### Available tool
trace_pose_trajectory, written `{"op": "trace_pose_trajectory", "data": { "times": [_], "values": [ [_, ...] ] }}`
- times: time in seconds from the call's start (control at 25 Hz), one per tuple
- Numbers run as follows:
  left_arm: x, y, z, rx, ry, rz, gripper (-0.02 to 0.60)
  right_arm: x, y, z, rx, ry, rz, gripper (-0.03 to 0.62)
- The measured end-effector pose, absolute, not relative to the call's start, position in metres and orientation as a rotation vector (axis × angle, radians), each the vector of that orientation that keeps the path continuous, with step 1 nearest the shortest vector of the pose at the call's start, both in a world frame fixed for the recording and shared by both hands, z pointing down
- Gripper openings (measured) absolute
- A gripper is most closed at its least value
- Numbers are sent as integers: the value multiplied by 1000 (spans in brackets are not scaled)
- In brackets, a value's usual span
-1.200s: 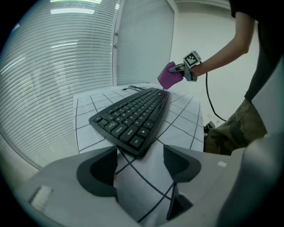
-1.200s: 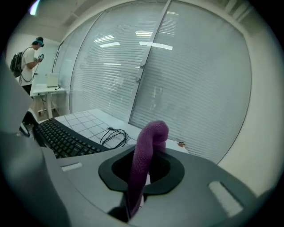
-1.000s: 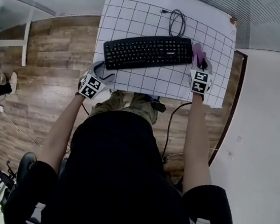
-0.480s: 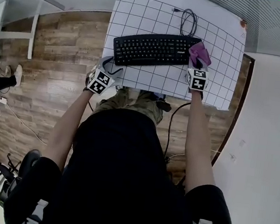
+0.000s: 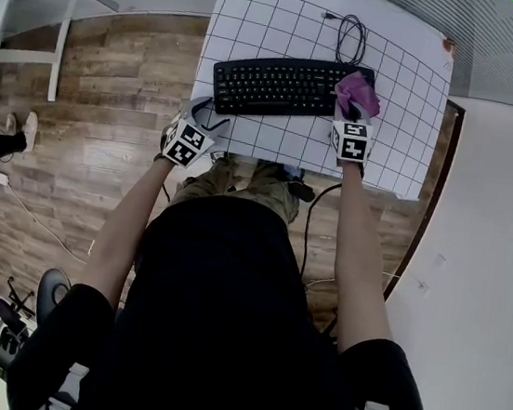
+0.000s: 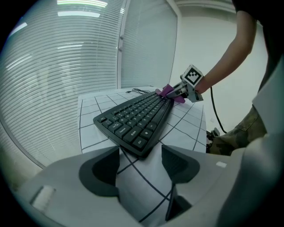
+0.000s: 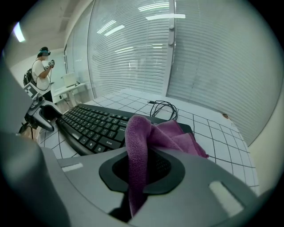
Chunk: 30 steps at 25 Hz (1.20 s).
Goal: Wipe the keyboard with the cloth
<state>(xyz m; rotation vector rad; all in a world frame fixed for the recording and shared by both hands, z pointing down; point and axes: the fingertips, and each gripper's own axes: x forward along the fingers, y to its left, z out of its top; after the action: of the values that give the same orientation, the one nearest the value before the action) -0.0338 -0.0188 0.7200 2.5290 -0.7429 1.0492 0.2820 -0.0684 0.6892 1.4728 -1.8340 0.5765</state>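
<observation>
A black keyboard (image 5: pixel 272 84) lies on a white gridded mat (image 5: pixel 262 22). My right gripper (image 5: pixel 352 116) is shut on a purple cloth (image 5: pixel 357 93), which hangs over the keyboard's right end. In the right gripper view the cloth (image 7: pixel 164 133) bunches up out of the shut jaws (image 7: pixel 142 166), with the keys (image 7: pixel 93 124) just beyond. My left gripper (image 5: pixel 199 115) is at the keyboard's near left corner. Its jaws (image 6: pixel 140 166) are open and have just been closing a little, with only the mat between them. The keyboard (image 6: pixel 137 117) starts right in front of them.
A coiled black cable (image 5: pixel 351 38) lies on the mat behind the keyboard. The mat's front edge runs just behind both grippers, with wooden floor (image 5: pixel 107 133) below and to the left. A person (image 7: pixel 43 66) stands far off in the right gripper view.
My right gripper has brought the cloth left and down, from beside the keyboard onto its right end. The left gripper has stayed at the left corner.
</observation>
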Motion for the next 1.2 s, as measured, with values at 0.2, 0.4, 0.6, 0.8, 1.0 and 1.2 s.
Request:
{"op": "trace_pose_trajectory", "data": {
  "times": [0.2, 0.4, 0.6, 0.8, 1.0, 1.2],
  "values": [
    [-33, -23, 714, 2507, -747, 1004, 286, 278, -69, 689, 1521, -1822, 611, 38],
    [-32, -24, 714, 2494, -760, 1008, 295, 270, -70, 688, 1538, -1843, 639, 38],
    [-32, -23, 718, 2496, -795, 1047, 298, 248, -69, 688, 1494, -1875, 625, 38],
    [-31, -21, 718, 2521, -785, 1047, 298, 231, -68, 688, 1456, -1903, 619, 38],
    [-31, -21, 719, 2510, -779, 1059, 301, 215, -66, 687, 1418, -1936, 615, 38],
    [-29, -21, 719, 2517, -783, 1055, 301, 194, -65, 688, 1393, -1961, 604, 38]
  ]
}}
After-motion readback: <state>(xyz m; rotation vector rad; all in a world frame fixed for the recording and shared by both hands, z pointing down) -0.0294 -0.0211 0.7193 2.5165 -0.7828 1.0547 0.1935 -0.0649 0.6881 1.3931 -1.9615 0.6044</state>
